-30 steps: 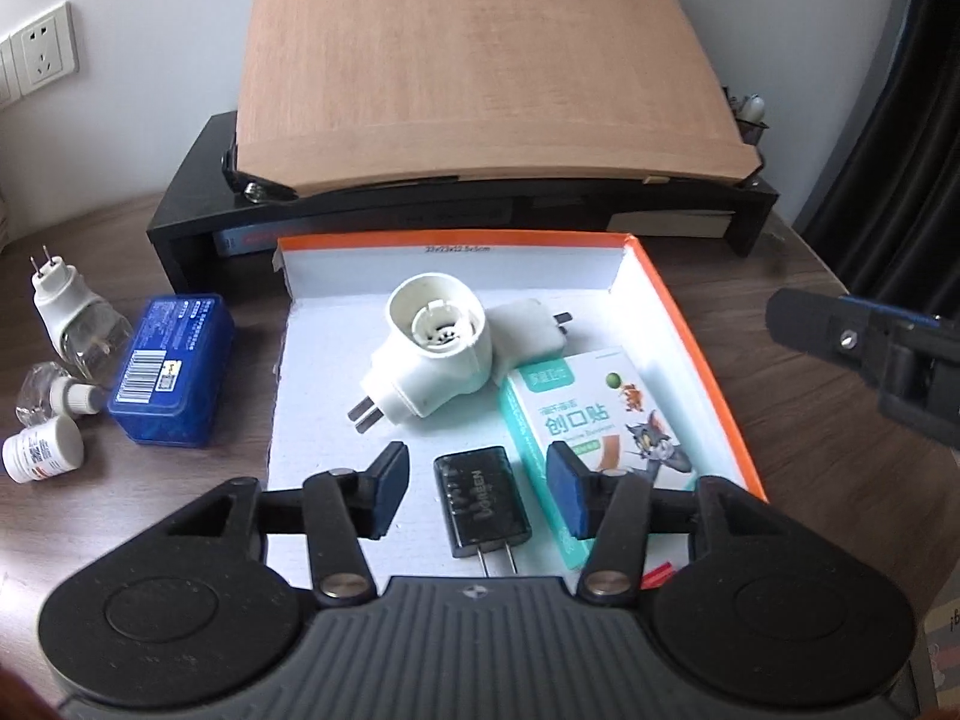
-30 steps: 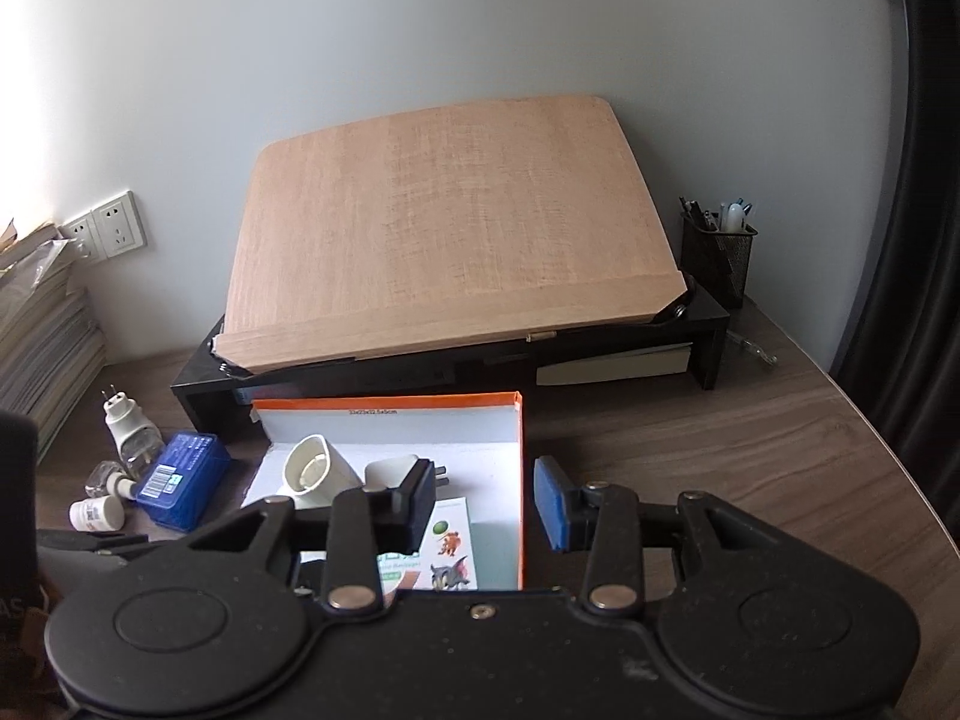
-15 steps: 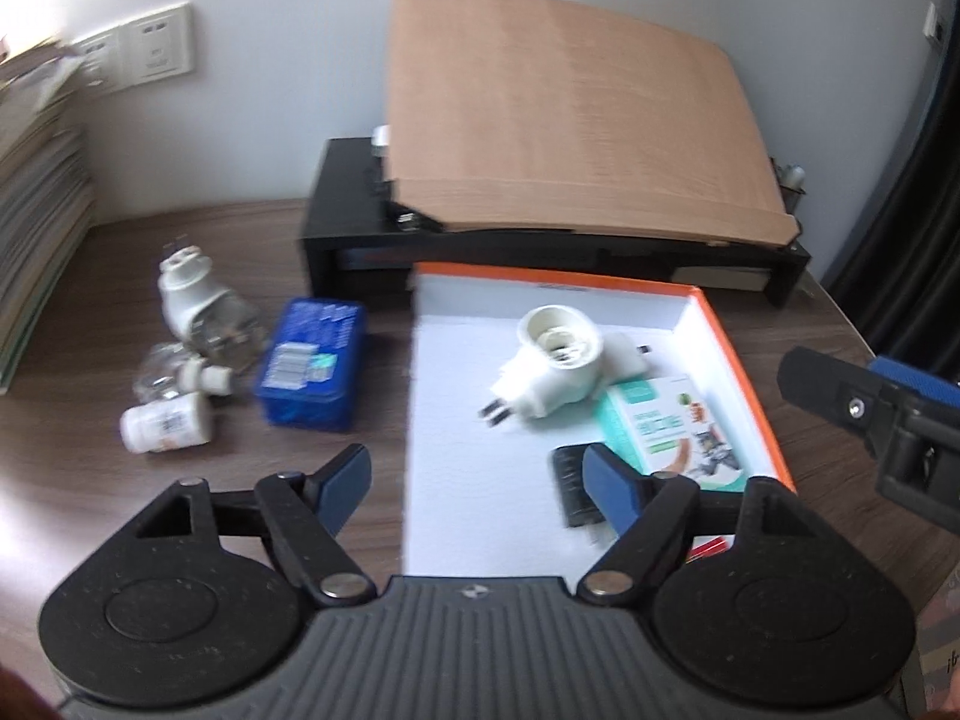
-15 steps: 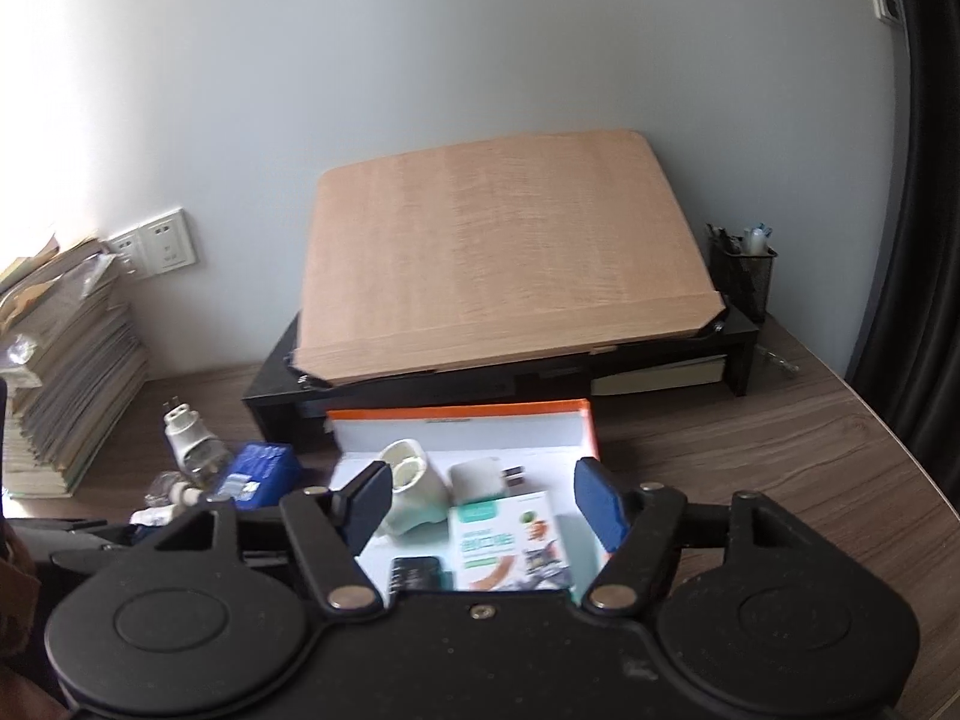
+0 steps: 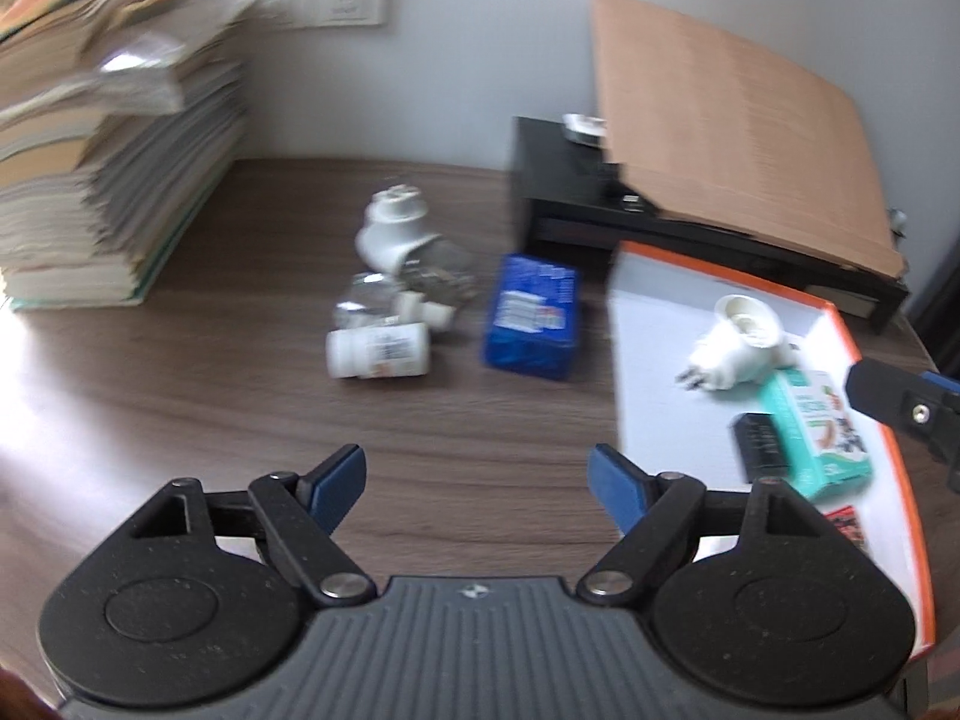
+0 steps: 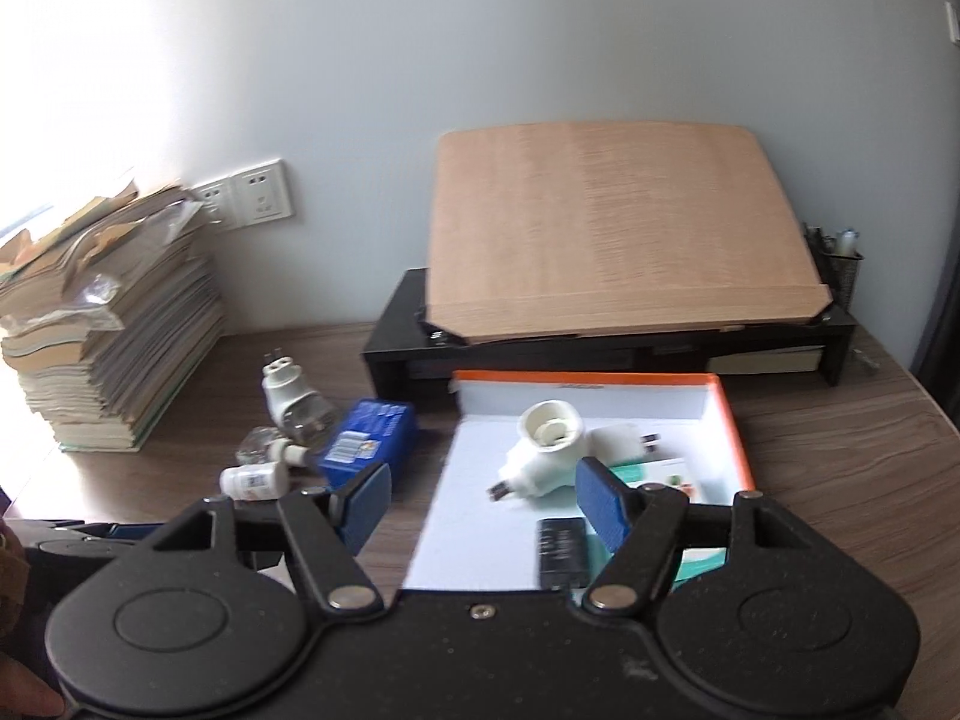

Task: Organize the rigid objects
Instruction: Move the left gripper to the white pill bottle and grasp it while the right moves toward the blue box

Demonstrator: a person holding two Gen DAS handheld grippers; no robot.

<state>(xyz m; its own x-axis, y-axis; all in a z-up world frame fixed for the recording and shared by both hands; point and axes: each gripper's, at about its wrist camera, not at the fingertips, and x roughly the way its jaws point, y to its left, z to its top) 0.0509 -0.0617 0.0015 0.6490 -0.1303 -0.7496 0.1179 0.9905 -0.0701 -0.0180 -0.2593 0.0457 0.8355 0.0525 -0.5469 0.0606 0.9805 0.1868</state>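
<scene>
Left wrist view: the left gripper [image 5: 477, 480] is hovering above the dark wooden desk [image 5: 180, 396], its blue-padded fingers [image 5: 339, 474] spread wide and gripping nothing. Beyond it, loose on the desk, a white pill bottle [image 5: 378, 351] is lying on its side, just near of a small clear vial [image 5: 384, 306] and a white plug adapter [image 5: 396, 234], with a blue box [image 5: 531, 318] just right of them. To the right, the orange-rimmed white tray [image 5: 648, 396] is holding a white socket adapter [image 5: 735, 348], a teal bandage box [image 5: 816, 426] and a black charger [image 5: 759, 447] beside it. A tip of the right gripper [image 5: 900, 405] is showing at the right edge. A stack of books [image 5: 102, 180] is sitting at the far left.

Right wrist view: the right gripper [image 6: 483, 498] is hanging over the tray's [image 6: 735, 420] near-left corner, fingers [image 6: 603, 501] wide apart and empty. The socket adapter [image 6: 543, 450] and charger [image 6: 561, 549] are lying in the tray; the blue box [image 6: 369, 441] and pill bottle [image 6: 255, 480] are resting on the desk to its left. A tan board [image 6: 612, 228] is leaning on a black stand [image 6: 396, 348] at the far side.
</scene>
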